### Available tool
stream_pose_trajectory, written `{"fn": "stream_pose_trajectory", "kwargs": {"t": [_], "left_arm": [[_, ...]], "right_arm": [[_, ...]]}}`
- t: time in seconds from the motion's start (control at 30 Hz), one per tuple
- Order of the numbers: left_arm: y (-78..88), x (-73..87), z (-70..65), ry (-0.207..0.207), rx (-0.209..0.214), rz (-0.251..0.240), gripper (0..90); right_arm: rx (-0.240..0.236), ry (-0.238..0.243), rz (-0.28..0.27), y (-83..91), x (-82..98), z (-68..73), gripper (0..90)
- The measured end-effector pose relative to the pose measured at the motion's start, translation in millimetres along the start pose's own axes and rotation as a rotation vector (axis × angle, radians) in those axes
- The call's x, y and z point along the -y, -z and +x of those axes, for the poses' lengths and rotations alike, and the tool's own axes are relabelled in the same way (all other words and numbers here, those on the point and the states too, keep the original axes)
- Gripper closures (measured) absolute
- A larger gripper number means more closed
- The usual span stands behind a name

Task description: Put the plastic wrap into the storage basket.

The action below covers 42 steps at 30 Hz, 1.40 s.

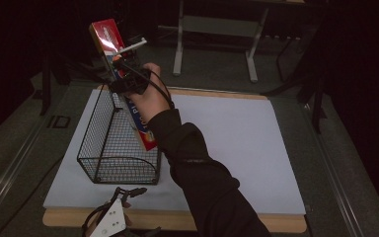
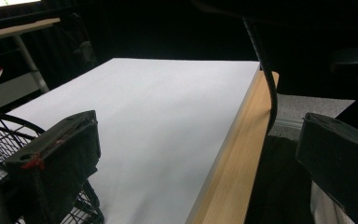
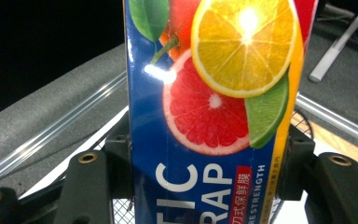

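Observation:
A long plastic wrap box (image 1: 109, 42), red at its top end and blue with citrus pictures on its face (image 3: 214, 107), stands tilted over the black wire basket (image 1: 103, 148). My right gripper (image 1: 128, 79) is shut on the box's middle, the jaws pressing its two narrow sides in the right gripper view. The box's lower end reaches down along the basket's right side. My left gripper (image 1: 128, 192) rests near the table's front edge, just in front of the basket, its jaws wide apart with nothing between them (image 2: 196, 154).
A white mat (image 1: 227, 143) covers the wooden table (image 1: 276, 222); its right half is bare. A metal stand (image 1: 217, 29) sits on the floor beyond the table. Dark surroundings on both sides.

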State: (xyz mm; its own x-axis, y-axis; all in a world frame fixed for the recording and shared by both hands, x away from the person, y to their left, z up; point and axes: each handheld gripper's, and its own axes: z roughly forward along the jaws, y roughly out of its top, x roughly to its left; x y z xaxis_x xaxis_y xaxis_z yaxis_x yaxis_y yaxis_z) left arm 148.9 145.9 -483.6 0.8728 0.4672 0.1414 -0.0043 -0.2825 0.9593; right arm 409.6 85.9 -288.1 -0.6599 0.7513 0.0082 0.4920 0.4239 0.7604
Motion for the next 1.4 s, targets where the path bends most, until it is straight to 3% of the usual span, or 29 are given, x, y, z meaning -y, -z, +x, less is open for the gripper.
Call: {"fn": "stream_pose_trajectory", "kwargs": {"t": [0.2,0.33,0.43,0.57,0.73,0.87,1.27,1.4], "left_arm": [[0.1,-0.1,0.4,0.003,0.000,0.000,0.2],[-0.2,0.0,0.2,0.003,0.003,0.001,0.2],[0.2,-0.2,0.6,0.006,-0.002,0.001,0.2],[0.6,-0.2,0.1,0.007,-0.003,-0.002,0.2],[0.6,-0.5,0.1,0.006,-0.007,-0.003,0.2],[1.0,-0.4,0.7,0.009,-0.008,-0.003,0.2],[0.9,-0.2,0.8,0.009,-0.007,-0.002,0.2],[1.2,-0.3,1.0,0.009,-0.011,-0.002,0.2]], "right_arm": [[0.006,-0.046,0.011,-24.0,12.2,0.0,39.5],[0.023,-0.063,0.052,-45.1,26.8,0.8,39.5],[0.009,-0.112,0.078,-54.5,35.1,-0.8,39.5],[0.036,-0.123,0.113,-66.7,46.2,0.3,39.4],[0.035,-0.148,0.159,-80.3,58.4,1.0,39.5],[0.049,-0.144,0.185,-86.9,62.7,1.1,39.4],[0.023,-0.132,0.266,-107.8,72.7,3.6,39.2],[0.019,-0.144,0.270,-111.3,74.7,3.0,39.1]]}}
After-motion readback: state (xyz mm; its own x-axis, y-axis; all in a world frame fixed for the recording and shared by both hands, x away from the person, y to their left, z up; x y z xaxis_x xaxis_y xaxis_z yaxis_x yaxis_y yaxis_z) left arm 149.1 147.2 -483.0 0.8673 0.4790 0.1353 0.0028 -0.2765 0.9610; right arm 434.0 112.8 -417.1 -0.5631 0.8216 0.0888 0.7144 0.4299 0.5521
